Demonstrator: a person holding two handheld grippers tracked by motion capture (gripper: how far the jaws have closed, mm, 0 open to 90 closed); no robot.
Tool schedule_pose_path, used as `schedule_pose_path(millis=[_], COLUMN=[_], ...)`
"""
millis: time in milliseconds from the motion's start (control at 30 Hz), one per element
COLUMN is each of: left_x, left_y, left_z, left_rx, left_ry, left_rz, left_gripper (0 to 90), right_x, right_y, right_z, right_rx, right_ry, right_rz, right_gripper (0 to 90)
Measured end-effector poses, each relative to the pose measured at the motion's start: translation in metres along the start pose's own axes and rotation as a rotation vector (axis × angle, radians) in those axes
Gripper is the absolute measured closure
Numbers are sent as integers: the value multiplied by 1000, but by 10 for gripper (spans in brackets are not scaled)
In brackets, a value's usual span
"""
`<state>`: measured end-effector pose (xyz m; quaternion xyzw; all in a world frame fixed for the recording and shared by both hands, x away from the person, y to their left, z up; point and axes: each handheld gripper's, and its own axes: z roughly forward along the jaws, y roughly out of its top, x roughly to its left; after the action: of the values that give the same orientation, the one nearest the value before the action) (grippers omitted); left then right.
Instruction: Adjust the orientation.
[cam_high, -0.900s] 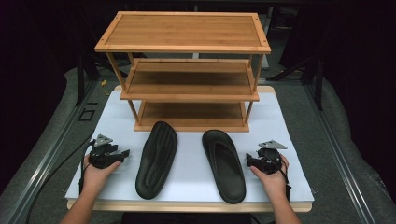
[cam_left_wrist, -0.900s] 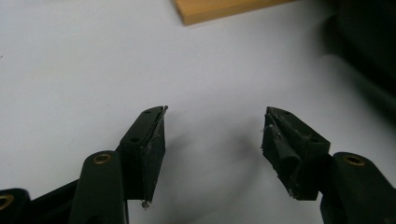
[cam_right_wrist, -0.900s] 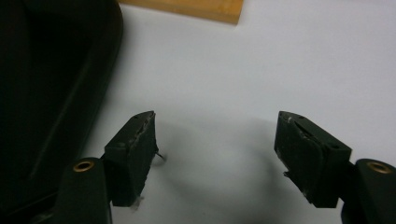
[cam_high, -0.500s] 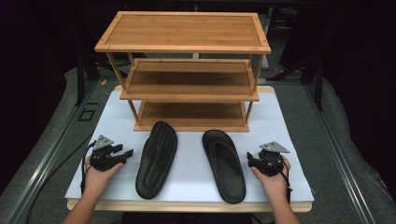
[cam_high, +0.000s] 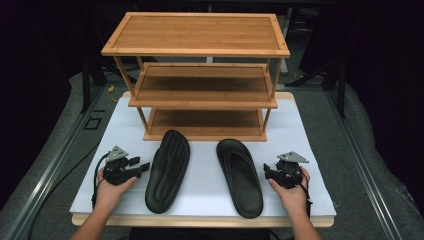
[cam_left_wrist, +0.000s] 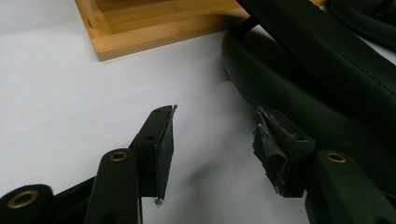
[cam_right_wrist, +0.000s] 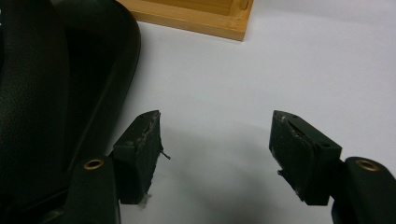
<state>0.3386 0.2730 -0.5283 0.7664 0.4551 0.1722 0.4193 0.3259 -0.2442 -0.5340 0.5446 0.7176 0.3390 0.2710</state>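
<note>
to the left of the wooden shoe rack's (cam_high: 200, 75) bottom shelf, on the white table (cam_high: 125, 120), the left claw (cam_high: 141, 167) rests in the person's left hand (cam_high: 112, 187) with its jaws spread well apart and nothing between them. just beside it, toward the rack's middle, lies the left sandal (cam_high: 167, 170), sole up, its long axis running from the rack's foot back toward the person and leaning slightly left at the near end; in the left gripper view its edge sits just past one pad (cam_left_wrist: 275, 149). further right, in front of the rack's right half, lies the right sandal (cam_high: 240, 175), strap side up, its long axis roughly parallel. right of that, the right claw (cam_high: 267, 172) is likewise wide open and empty, jaws pointing at the sandal's side. each claw looks nearest its own sandal, so a short sideways reach inward, across the long axis, seems the likely next move.
</note>
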Motion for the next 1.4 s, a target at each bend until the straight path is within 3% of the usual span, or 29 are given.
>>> schedule_pose_path(millis=[233, 433, 733, 1400], left_x=[-5, -6, -15, -33], left_y=[2, 3, 10, 24], left_z=[1, -3, -10, -13], left_rx=[2, -27, -67, -134], left_ry=[-7, -29, -43, -100], left_rz=[4, -33, -5, -26], left_gripper=[490, 476, 457, 435], right_x=[0, 1, 0, -1], right_y=[0, 0, 0, 0], right_z=[1, 2, 3, 5], right_rx=[14, 12, 18, 25], right_ry=[10, 14, 24, 40], right_rz=[6, 6, 16, 49], right_gripper=[348, 352, 361, 361])
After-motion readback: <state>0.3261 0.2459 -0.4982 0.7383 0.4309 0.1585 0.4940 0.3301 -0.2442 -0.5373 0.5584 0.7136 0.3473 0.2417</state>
